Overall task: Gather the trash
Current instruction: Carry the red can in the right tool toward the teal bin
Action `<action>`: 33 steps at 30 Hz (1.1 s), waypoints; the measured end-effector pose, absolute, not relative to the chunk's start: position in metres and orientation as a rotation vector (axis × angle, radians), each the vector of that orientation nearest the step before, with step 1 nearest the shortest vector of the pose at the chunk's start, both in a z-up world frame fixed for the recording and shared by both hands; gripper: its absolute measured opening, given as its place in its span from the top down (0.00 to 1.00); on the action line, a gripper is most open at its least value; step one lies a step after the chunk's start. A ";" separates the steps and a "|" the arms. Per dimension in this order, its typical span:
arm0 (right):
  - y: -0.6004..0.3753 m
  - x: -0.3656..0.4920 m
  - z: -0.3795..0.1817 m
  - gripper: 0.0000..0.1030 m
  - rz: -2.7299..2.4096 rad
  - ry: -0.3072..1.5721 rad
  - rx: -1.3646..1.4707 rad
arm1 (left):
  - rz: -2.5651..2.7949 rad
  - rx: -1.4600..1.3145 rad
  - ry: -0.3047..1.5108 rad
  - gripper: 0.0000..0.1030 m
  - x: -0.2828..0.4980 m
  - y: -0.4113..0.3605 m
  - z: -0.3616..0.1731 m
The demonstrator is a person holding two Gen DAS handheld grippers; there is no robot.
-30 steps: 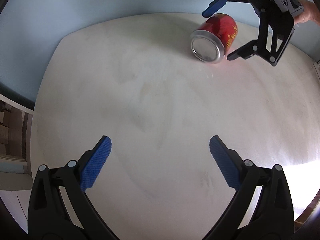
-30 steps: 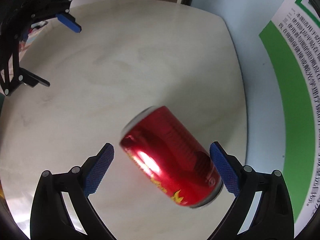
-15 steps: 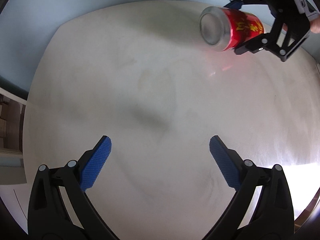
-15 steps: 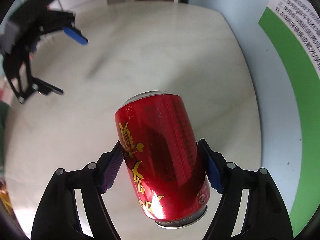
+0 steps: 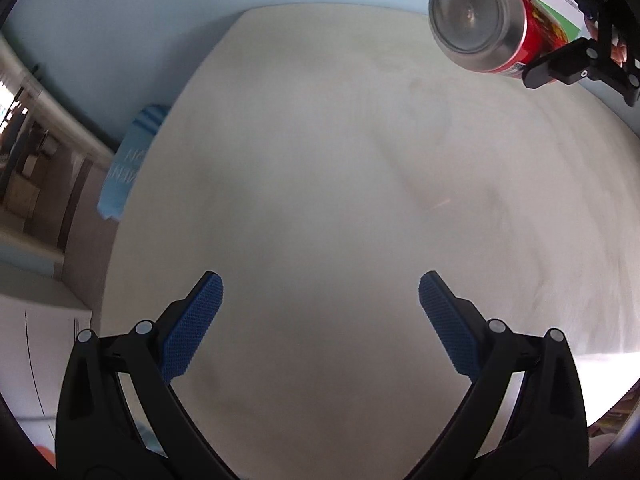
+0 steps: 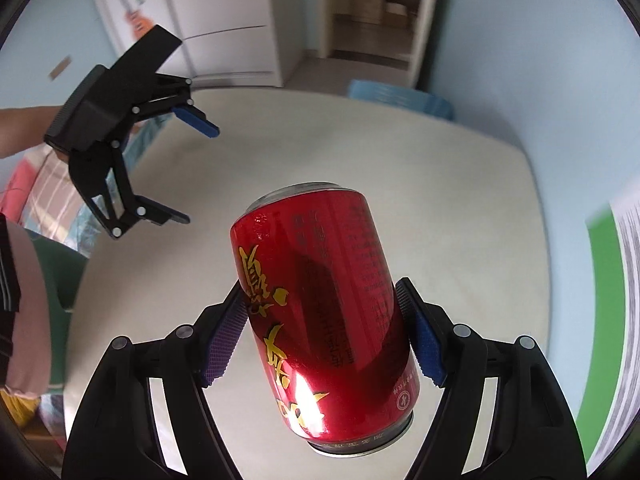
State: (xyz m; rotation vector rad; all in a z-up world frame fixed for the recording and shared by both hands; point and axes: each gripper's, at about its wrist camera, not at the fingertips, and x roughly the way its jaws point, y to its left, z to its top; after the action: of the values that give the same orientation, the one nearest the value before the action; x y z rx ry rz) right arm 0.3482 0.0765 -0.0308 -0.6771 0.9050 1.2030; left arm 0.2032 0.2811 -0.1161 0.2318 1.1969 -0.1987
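Note:
A red drink can (image 6: 324,312) with gold lettering hangs tilted above the pale table (image 6: 360,140). My right gripper (image 6: 320,288) is shut on it, one blue pad pressed against each side. From the left wrist view the can (image 5: 476,20) shows its silver end at the top right, well clear of the table (image 5: 320,160), with one right finger (image 5: 560,68) below it. My left gripper (image 5: 320,276) is open and holds nothing. It hovers over the table's left part (image 6: 198,174), apart from the can.
A light blue chair back (image 6: 400,96) stands at the table's far edge, also seen in the left wrist view (image 5: 128,160). A white fridge (image 6: 224,20) and a doorway lie beyond. A green poster (image 6: 604,320) is on the right wall. Striped cloth (image 6: 40,192) lies left.
The right gripper closed on the can, which lay on the table, and lifted it clear. The left gripper swung sideways, still open.

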 end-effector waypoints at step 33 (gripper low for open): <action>0.607 0.046 -0.254 0.28 1.733 1.275 -0.708 | 0.541 -0.515 1.361 0.07 -0.172 0.689 -0.316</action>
State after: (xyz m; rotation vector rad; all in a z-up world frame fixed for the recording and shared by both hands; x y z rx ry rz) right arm 0.0457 0.6074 -0.2543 -0.7080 1.2745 1.7328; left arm -0.1717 0.6890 -0.3158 -0.5147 1.3608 0.5410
